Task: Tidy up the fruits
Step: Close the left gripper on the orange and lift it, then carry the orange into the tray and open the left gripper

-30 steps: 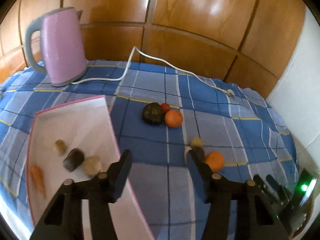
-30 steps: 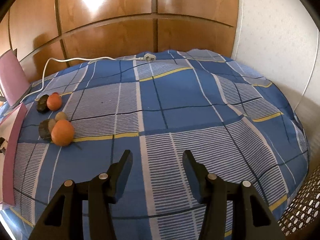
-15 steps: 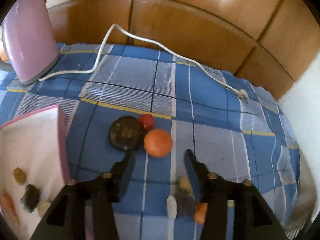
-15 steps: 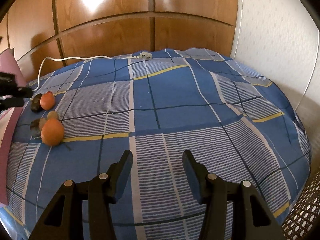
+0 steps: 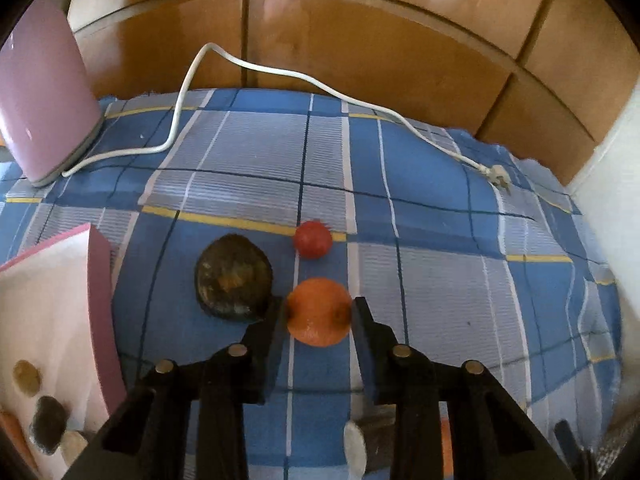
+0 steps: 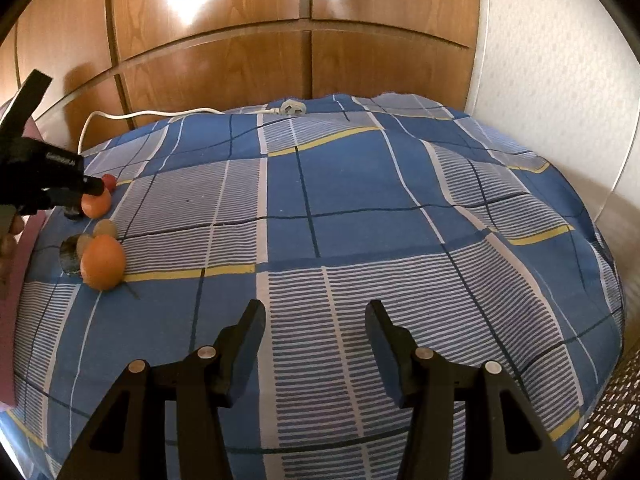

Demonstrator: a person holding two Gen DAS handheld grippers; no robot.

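Two jaws of our left gripper (image 5: pixel 318 310) have just been closing and now clamp the orange (image 5: pixel 318 312) at mid-frame; grazing the dark fruit (image 5: pixel 233 276) leftward could spoil our lift. Our right gripper (image 6: pixel 316 316) stands apart, empty.

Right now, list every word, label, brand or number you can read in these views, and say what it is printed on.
Only one text shows: a small pale line of print on the black body of the left gripper, seen in the right wrist view; too small and blurred to read.
Nothing is printed on the pink kettle, the pink tray or the fruit.
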